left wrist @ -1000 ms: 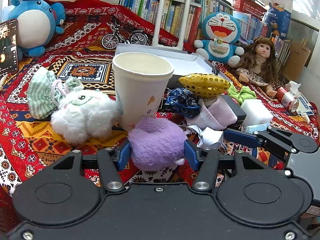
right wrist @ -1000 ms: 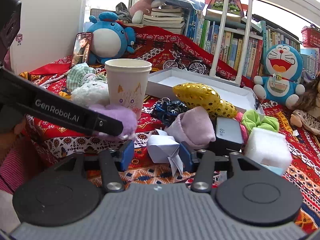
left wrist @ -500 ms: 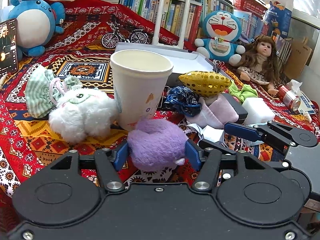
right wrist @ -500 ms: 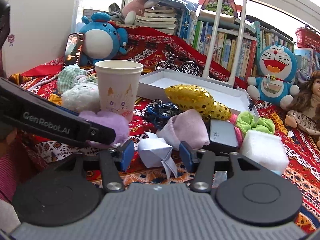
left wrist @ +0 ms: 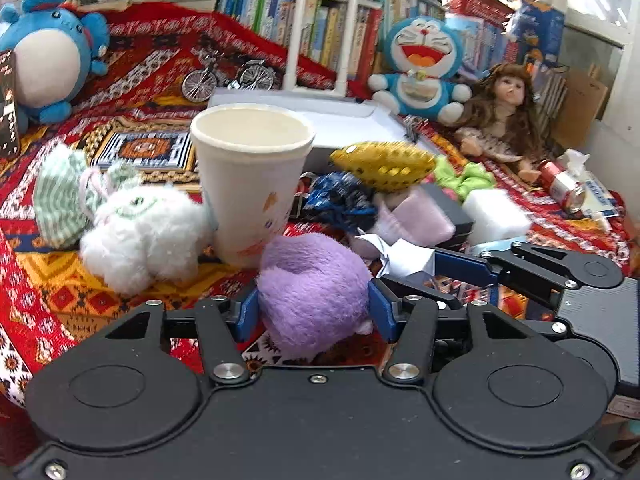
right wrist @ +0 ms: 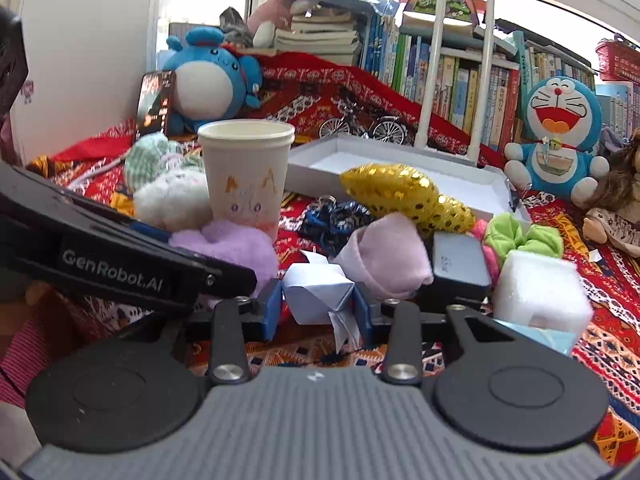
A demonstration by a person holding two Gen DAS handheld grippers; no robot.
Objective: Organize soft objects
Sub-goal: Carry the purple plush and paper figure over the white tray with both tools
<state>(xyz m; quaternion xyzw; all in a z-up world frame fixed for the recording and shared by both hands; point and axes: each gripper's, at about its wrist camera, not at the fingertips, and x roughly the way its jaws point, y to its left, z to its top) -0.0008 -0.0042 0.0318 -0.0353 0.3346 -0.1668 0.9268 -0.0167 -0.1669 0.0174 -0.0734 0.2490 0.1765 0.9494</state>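
**Right jaws close on the paper piece; left already has the purple plush**

The red cloth is crowded with toys around a paper cup, with a white tray behind it. The left gripper has its blue pads against both sides of the purple plush, which lies just before the cup; its jaws have narrowed slightly. The right gripper has just been closing, and its pads now squeeze the folded paper piece beside the pink sock. Both hands look loaded, so lifting and sorting likely come next.
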